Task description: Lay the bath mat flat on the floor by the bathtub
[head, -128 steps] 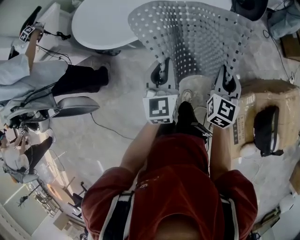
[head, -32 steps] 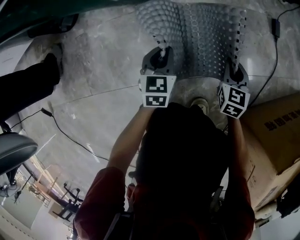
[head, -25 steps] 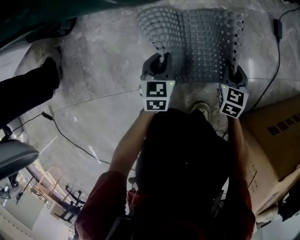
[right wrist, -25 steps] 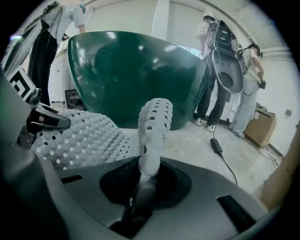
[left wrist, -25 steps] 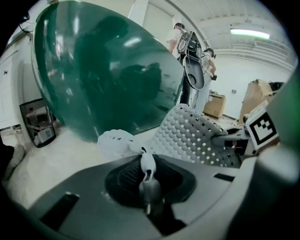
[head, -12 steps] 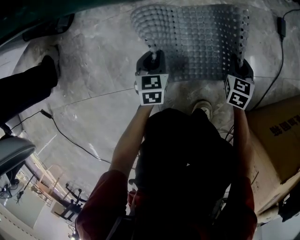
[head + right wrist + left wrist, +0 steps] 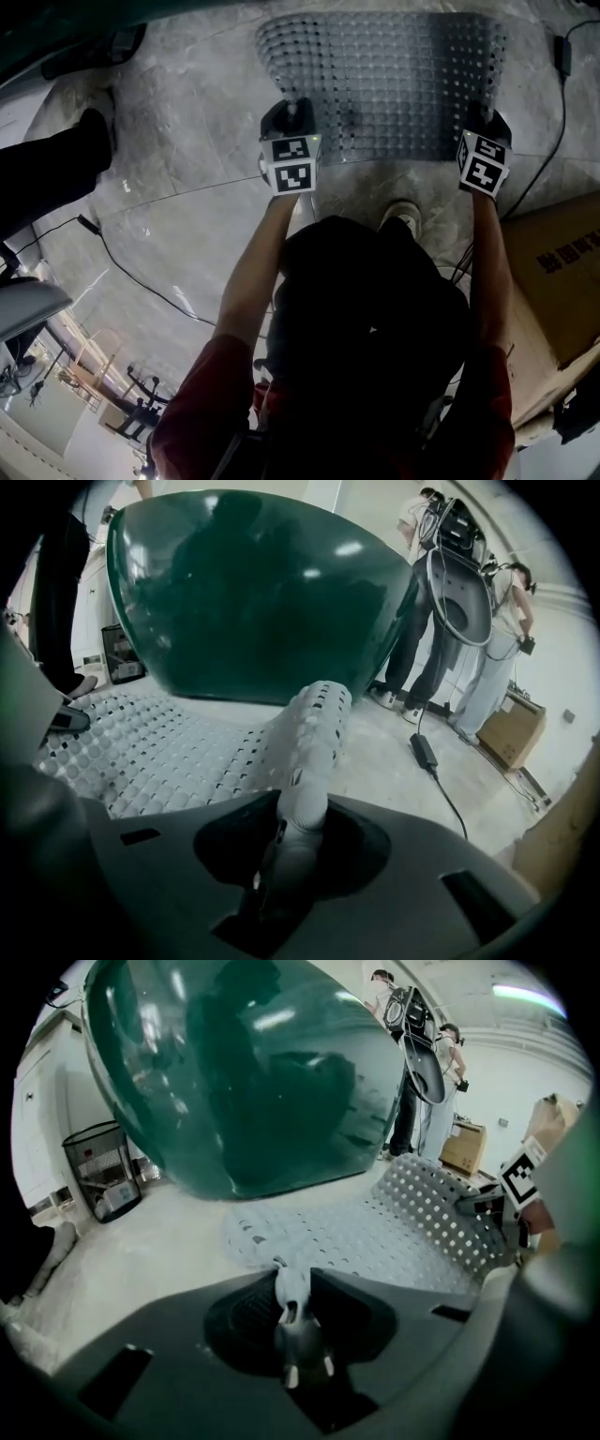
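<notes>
Jaws on both tools have just been opening. Left tool is loosening on the near left corner of the bath mat. That corner is still sitting pinched between its jaws, pulled up into a narrow tab. Right tool is doing the same at the near right corner. The mat edge there is curling up off the floor into its jaws, so the pads look to be pressing still, only more lightly. Neither tool is empty yet.

Mat is lying spread on the floor with its far edge just beside the dark green bathtub. Most of the perforated sheet is resting flat, and only the two near corners are being held up. Judging from that, the placing is nearly done and the release is starting. Once the corners drop, the mat should be lying flat by the tub. Right corner is curling more, so it may be needing a press-down.

Against five seconds back: the mat was hanging in the air from both tools with the person upright. Now the person is bending low and the mat is down on the floor.

Against about a second back: the mat was bowed, its left side rolled in, and the tools were closer together. Now they are sitting wider apart and lower, and the sheet is reading as a clean rectangle.
</notes>
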